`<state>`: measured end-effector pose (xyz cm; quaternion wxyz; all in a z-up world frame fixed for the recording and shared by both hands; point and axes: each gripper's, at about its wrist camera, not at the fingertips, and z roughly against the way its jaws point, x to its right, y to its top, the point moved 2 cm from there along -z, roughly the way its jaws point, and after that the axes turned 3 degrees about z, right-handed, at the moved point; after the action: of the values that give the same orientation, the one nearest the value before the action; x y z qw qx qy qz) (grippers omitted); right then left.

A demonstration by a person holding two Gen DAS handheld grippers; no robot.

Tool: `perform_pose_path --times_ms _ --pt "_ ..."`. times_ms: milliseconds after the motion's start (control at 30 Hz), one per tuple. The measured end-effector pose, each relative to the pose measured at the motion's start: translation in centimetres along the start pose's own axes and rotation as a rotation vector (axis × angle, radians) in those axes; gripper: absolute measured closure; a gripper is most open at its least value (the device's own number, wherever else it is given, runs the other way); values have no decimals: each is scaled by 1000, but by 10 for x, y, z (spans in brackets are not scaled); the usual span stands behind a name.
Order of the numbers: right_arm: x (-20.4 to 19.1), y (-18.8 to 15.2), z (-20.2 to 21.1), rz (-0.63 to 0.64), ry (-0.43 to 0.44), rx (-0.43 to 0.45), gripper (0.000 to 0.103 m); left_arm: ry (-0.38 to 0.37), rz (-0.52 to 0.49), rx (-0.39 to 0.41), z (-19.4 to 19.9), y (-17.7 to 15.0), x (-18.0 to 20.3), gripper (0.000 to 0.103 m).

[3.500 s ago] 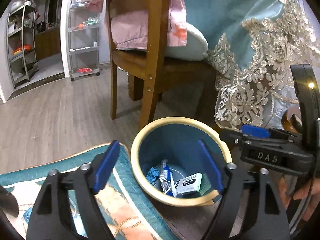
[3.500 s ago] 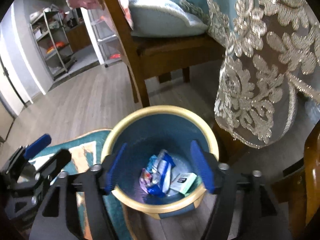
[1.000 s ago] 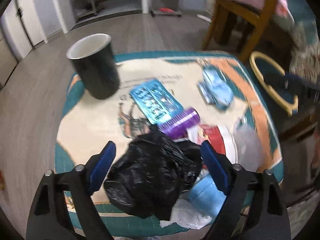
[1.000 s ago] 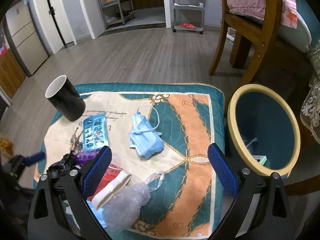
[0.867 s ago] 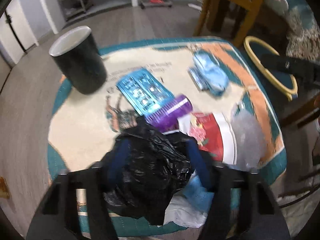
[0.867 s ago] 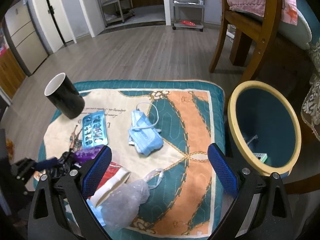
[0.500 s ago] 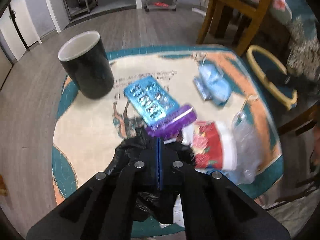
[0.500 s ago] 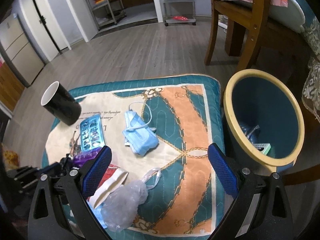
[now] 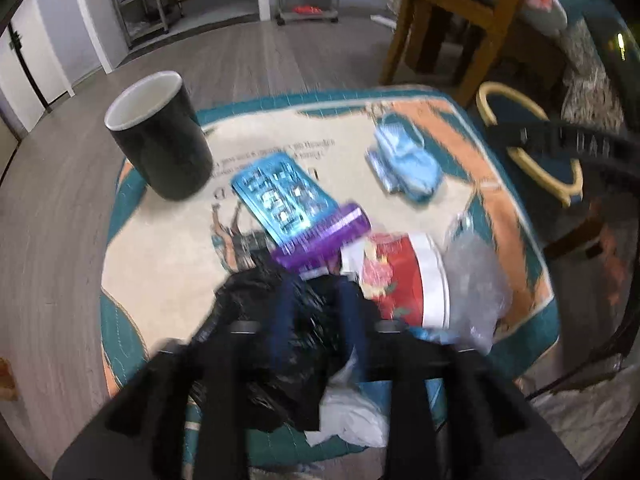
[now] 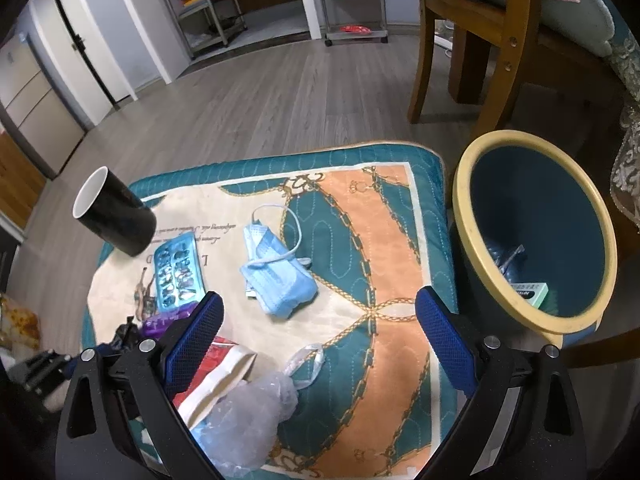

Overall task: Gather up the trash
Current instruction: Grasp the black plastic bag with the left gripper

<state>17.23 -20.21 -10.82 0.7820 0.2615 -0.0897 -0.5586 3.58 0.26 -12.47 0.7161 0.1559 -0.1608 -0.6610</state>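
Left tool point(image 9: 316, 312) opening; right tool point(image 10: 316, 328) wide.

A teal, cream and orange quilted cushion point(image 10: 360, 208) carries a black mug point(image 10: 116, 216) with white inside, a light blue mask point(image 10: 276, 276), a purple tube point(image 9: 324, 236) and a black bag point(image 9: 280, 344); the bin point(image 10: 476, 216) is dark blue, rimmed yellow.

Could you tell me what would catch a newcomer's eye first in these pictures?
Probably the litter strewn over the teal and orange cushion: a crumpled blue face mask at its middle, a blue blister pack beside a black mug. At the near edge, the left hand-held gripper is opening around a black plastic bag. A yellow-rimmed bin stands to the right.
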Motion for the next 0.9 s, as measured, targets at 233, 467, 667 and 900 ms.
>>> perform_pose_path --times_ms 233,467,667,900 --pt "-6 -2 3 24 1 3 7 56 -72 -79 -27 -15 9 58" --pt "0 -2 5 1 0 6 7 50 -73 -50 -16 -7 4 103" --pt "-2 -2 4 10 2 1 7 7 12 54 15 13 -14 103" --pt "-2 -3 2 7 5 -4 7 5 71 -13 10 7 -29 102"
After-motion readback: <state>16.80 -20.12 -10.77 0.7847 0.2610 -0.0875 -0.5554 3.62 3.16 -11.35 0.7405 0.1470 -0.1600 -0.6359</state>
